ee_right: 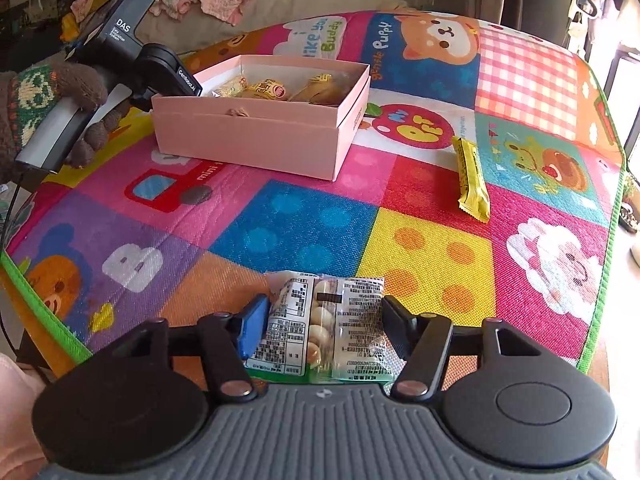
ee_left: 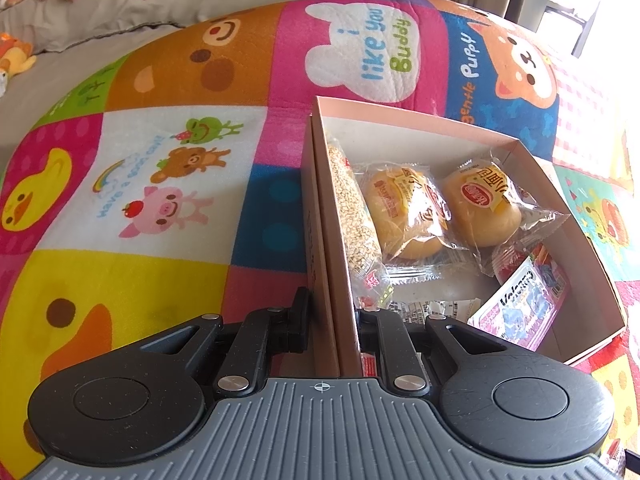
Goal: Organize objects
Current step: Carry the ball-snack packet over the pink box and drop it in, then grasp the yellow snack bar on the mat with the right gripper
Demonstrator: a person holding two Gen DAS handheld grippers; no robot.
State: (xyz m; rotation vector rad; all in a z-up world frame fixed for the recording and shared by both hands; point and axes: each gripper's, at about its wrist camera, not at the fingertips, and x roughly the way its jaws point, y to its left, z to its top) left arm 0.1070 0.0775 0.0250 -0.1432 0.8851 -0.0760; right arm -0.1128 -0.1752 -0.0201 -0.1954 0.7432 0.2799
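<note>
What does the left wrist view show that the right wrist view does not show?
Only the left wrist view: the left gripper shut on the wall of the pink box, and a purple packet inside. Only the right wrist view: the right gripper around a clear snack bag, a yellow bar on the mat, and a gloved hand. Both: the box, its wrapped buns and the colourful mat.

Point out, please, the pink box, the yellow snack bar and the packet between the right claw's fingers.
Pink box (ee_right: pixel 256 140), right wrist view, on its front wall.
Yellow snack bar (ee_right: pixel 473 178), right wrist view, mid-wrapper.
Packet (ee_right: pixel 320 328), right wrist view, on its clear middle strip.
</note>
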